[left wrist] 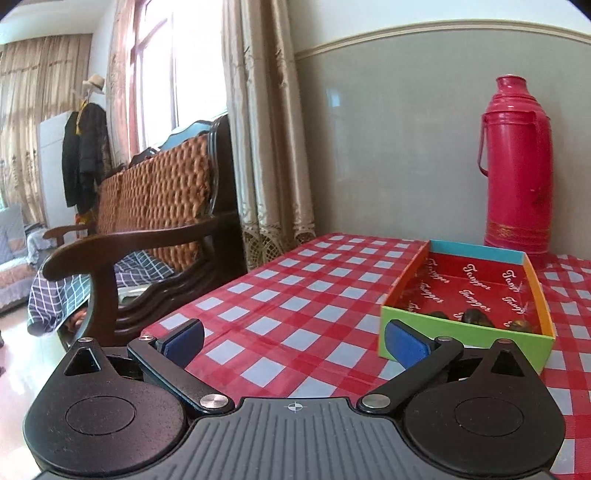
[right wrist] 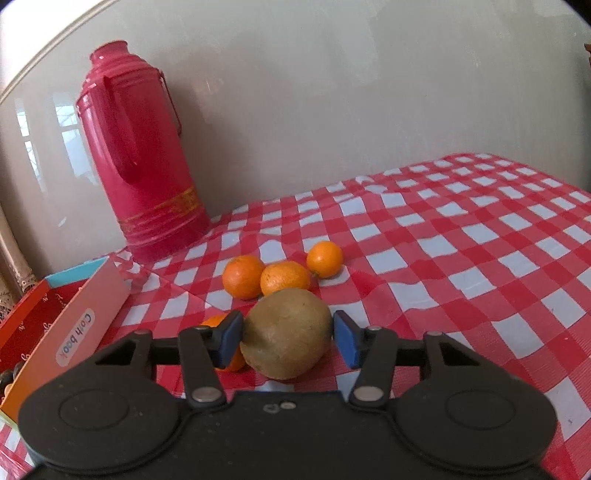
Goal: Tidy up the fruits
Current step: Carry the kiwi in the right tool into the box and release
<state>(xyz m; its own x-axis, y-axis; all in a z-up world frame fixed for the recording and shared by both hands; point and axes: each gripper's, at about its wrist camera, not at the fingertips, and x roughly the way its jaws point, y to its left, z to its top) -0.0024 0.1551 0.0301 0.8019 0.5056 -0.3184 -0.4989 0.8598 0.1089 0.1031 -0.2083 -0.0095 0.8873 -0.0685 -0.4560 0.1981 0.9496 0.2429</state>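
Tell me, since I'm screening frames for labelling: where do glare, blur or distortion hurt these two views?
Left wrist view: bright window washes out, fisheye bends the wall moulding. Right wrist view: softer overall, glossy wall reflects a window, tall red thermos flask leans from distortion.

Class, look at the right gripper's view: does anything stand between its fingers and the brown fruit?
Nothing visible does. The brown fruit already sits between the right gripper's fingers. An orange peeks out behind the left one, outside the gap.
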